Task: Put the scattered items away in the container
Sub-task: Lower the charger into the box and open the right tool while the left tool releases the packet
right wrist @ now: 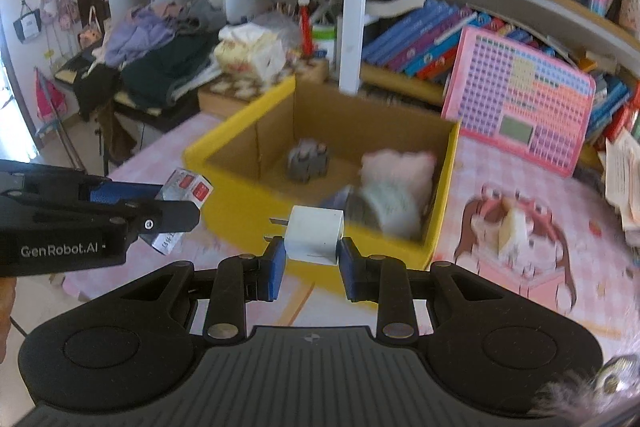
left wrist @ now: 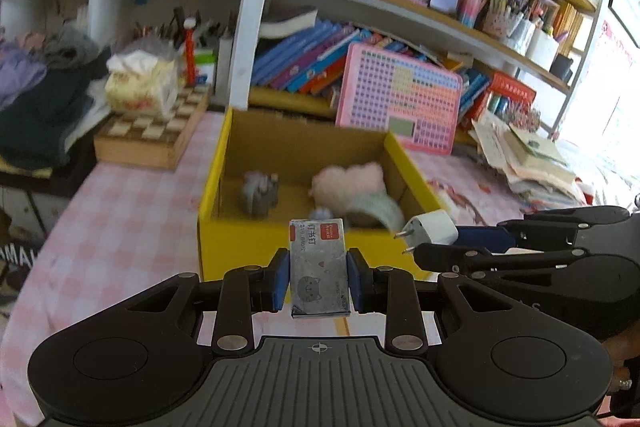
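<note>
A yellow cardboard box (left wrist: pixel 240 235) (right wrist: pixel 236 203) stands open on the pink checked table. Inside lie a grey toy (left wrist: pixel 260 193) (right wrist: pixel 308 161), a pink plush (left wrist: pixel 348 179) (right wrist: pixel 400 163) and a roll of tape (left wrist: pixel 376 211) (right wrist: pixel 388 207). My left gripper (left wrist: pixel 319 277) is shut on a small grey staples box (left wrist: pixel 319 267) (right wrist: pixel 186 189), held just before the box's near wall. My right gripper (right wrist: pixel 312 261) is shut on a white plug adapter (right wrist: pixel 315 233) (left wrist: pixel 434 227), held beside the left one at the box's near right corner.
A pink calculator board (left wrist: pixel 400 99) (right wrist: pixel 520 99) leans behind the box. A chessboard box (left wrist: pixel 156 131) with a tissue pack sits at the back left. Papers (left wrist: pixel 528 155) are piled at the right. A fuzzy keyring (right wrist: pixel 592 391) lies at the near right. Shelves of books stand behind.
</note>
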Demonstrator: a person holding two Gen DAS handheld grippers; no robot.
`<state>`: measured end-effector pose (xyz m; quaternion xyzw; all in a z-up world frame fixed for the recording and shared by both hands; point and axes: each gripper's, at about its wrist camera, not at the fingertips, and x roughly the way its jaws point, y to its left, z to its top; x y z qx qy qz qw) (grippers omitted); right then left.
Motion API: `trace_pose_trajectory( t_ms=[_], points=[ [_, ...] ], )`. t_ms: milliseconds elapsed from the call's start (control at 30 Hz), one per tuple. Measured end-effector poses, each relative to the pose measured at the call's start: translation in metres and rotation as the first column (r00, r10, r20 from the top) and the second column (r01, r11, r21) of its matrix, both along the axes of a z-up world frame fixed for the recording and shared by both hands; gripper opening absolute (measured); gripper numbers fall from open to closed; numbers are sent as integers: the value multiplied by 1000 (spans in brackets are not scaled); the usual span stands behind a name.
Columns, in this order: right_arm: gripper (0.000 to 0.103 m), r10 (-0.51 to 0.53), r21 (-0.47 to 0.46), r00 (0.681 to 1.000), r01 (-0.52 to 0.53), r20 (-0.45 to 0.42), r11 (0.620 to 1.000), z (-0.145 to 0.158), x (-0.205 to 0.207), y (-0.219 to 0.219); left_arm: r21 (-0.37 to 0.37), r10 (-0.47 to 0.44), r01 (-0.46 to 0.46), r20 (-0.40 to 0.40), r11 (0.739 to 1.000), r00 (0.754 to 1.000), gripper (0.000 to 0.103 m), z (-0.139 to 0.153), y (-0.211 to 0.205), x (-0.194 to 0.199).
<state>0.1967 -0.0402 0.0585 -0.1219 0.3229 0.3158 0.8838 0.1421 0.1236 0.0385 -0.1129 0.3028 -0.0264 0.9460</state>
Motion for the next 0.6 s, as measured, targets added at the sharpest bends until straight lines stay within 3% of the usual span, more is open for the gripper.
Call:
trace_pose_trajectory(
  t_ms=[267, 433, 600],
  points=[
    [27, 72, -33, 997, -71, 36, 997, 12, 59, 26, 86, -11, 11, -3, 996, 1000, 29, 6, 10, 62],
    [27, 153, -125, 987, -147, 45, 981, 3, 101, 54, 147, -15, 27, -87, 989, 996, 29, -13, 13, 104],
    [27, 183, -159, 982, -188, -50, 969, -21, 146, 79, 174, -6, 42, -201, 984, 980, 29, -40, 7, 136]
  ],
)
